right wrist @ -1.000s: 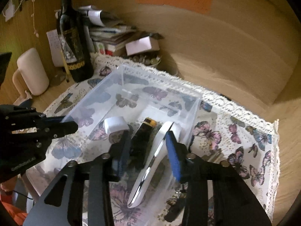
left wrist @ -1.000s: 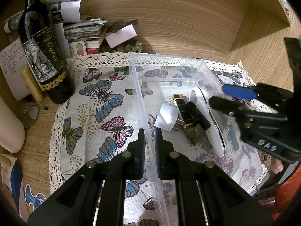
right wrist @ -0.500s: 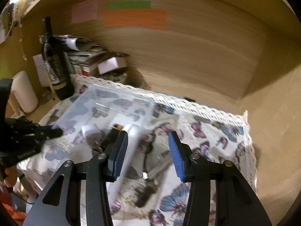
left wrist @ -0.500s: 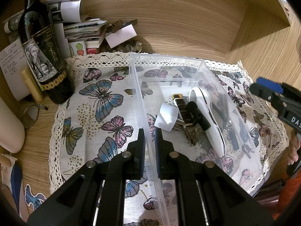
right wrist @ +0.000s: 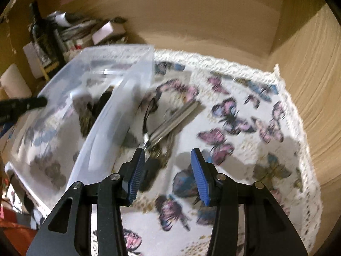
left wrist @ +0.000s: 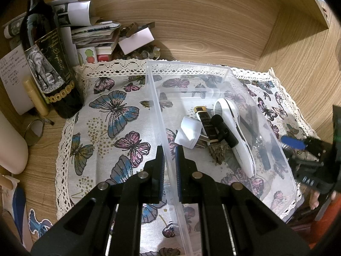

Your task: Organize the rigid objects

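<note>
The left gripper [left wrist: 169, 157] is clamped shut on the near left wall of the clear bin [left wrist: 283, 151], one finger inside and one outside. The right gripper [right wrist: 168, 164] hangs wide open and holds nothing, over the butterfly cloth [right wrist: 245, 128] just right of the bin; that view is blurred. Inside the bin, towards its middle, lie a white cap [left wrist: 189, 132], a dark tube with a gold end [left wrist: 204, 121], a black cylinder [left wrist: 223, 130] resting across a long white device [left wrist: 236, 132], and below them a small brown ridged piece [left wrist: 217, 152]. On the cloth just outside the bin's right wall, ahead of the right gripper, lies a metal bar [right wrist: 174, 119] with a cord and dark bits at its near end. Left of the bin a wine bottle [left wrist: 45, 64] stands upright at the cloth's edge. Beyond the bin's far left corner sit stacked papers [left wrist: 93, 36] and a white box [left wrist: 136, 40] against the wooden wall
</note>
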`<state>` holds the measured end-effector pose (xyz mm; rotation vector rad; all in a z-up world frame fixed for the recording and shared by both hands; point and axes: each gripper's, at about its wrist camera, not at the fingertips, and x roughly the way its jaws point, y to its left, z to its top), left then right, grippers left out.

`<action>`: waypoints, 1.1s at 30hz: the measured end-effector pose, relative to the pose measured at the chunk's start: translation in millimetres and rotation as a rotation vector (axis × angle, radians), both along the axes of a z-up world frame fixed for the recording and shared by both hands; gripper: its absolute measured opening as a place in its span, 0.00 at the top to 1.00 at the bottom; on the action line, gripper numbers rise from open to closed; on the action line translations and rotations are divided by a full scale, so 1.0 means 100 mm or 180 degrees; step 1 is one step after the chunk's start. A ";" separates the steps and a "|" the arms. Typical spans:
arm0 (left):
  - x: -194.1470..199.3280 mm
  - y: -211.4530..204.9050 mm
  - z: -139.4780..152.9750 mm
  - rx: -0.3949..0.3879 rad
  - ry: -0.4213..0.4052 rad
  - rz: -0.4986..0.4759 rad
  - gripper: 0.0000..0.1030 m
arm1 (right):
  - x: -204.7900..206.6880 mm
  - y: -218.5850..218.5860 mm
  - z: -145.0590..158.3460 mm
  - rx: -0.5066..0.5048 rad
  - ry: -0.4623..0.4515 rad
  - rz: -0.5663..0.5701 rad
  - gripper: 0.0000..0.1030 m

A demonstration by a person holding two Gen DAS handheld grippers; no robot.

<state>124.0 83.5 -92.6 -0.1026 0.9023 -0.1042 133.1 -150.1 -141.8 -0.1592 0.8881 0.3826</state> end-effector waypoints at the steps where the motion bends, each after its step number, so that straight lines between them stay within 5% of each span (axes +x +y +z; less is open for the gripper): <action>1: 0.00 0.00 0.00 0.0000 -0.0001 0.0000 0.91 | -0.01 0.02 -0.03 -0.0005 0.0022 0.0025 0.60; 8: 0.00 0.00 0.00 -0.0002 -0.0001 0.0003 0.91 | 0.00 0.10 -0.24 -0.0033 0.0143 0.0101 0.63; 10: 0.00 0.00 0.00 0.0000 -0.0003 0.0002 0.91 | 0.02 0.09 -0.22 -0.0020 0.0149 0.0090 0.83; 21: 0.00 -0.01 0.00 0.0000 -0.0001 0.0001 0.91 | 0.06 -0.02 0.19 0.0162 -0.0191 -0.0101 0.83; 33: 0.00 -0.01 0.00 0.0000 -0.0001 0.0001 0.91 | 0.08 0.20 0.73 0.0335 -0.0612 0.0086 0.83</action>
